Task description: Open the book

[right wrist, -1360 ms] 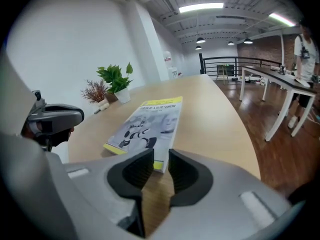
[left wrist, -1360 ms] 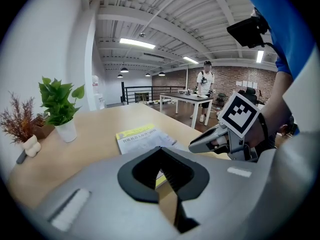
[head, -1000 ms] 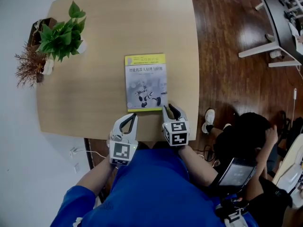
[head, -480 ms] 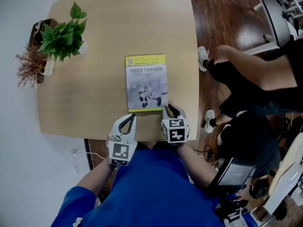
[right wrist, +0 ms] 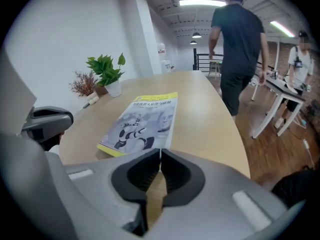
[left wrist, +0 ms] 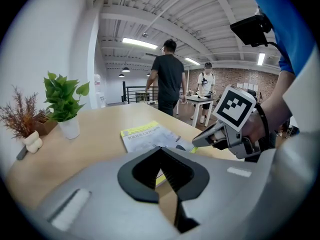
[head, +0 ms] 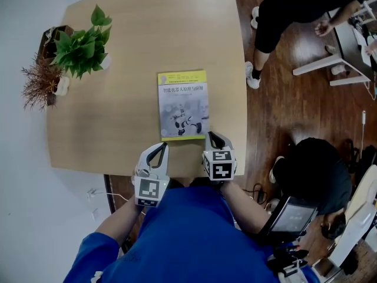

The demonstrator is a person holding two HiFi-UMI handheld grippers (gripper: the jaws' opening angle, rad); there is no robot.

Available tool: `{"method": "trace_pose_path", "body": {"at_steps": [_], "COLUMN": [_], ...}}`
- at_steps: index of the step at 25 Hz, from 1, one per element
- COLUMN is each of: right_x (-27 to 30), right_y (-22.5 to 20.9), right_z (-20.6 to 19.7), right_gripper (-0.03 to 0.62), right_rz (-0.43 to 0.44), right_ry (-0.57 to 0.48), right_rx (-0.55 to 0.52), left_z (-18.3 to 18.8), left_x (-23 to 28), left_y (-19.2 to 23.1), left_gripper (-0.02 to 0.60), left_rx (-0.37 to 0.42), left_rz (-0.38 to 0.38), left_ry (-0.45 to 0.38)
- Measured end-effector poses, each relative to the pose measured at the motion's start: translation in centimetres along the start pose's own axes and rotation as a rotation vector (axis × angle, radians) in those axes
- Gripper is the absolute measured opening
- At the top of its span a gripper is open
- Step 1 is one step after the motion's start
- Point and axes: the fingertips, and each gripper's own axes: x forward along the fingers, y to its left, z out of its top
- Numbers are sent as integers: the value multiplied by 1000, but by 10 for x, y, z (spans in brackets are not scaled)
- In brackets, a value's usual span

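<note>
Right gripper (right wrist: 160,151), held in the person's right hand, has its two dark jaws brought together with the tips meeting and nothing gripped between them. Its tips point toward 12 o'clock in the head view and sit just at the near right corner of the book (head: 183,105); whether they touch it cannot be told. Left gripper (left wrist: 161,149) is likewise closed tip to tip and empty, hovering over the near edge of the table (head: 118,122), at about 8 o'clock from the book and a little apart from it. Each gripper carries a cube with black and white square markers at its back end. The book lies closed and flat, cover up, on the near right part of the light wooden table, its long sides running from 6 to 12 o'clock. The cover has a yellow band along the far edge and a picture of a white robot figure lower down. At 10 o'clock from the book, well apart, a green leafy plant (head: 82,43) stands in a white pot at the table's far left corner, with a reddish dried sprig (head: 36,84) beside it. Past the table's right edge, at 2 o'clock, a person in dark clothes (head: 288,10) stands on the dark wood floor.
</note>
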Motion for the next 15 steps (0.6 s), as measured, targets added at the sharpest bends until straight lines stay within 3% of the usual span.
{"method": "trace_pose_path", "body": {"at_steps": [10,15], "right_x": [-1,1], "right_y": [-3,-5], "right_z": [-1,-6], "right_gripper": [8,9], "right_rz": [51,27], "right_ry": [-16,-1], "right_rx": [178,167], "left_z": [0,-2], "left_x": [-8,-13], "left_y": [3,5], "left_gripper": [6,6], "left_rx": [0,-3], "left_rz": [-4,-2], "left_ry": [-13,-16]}}
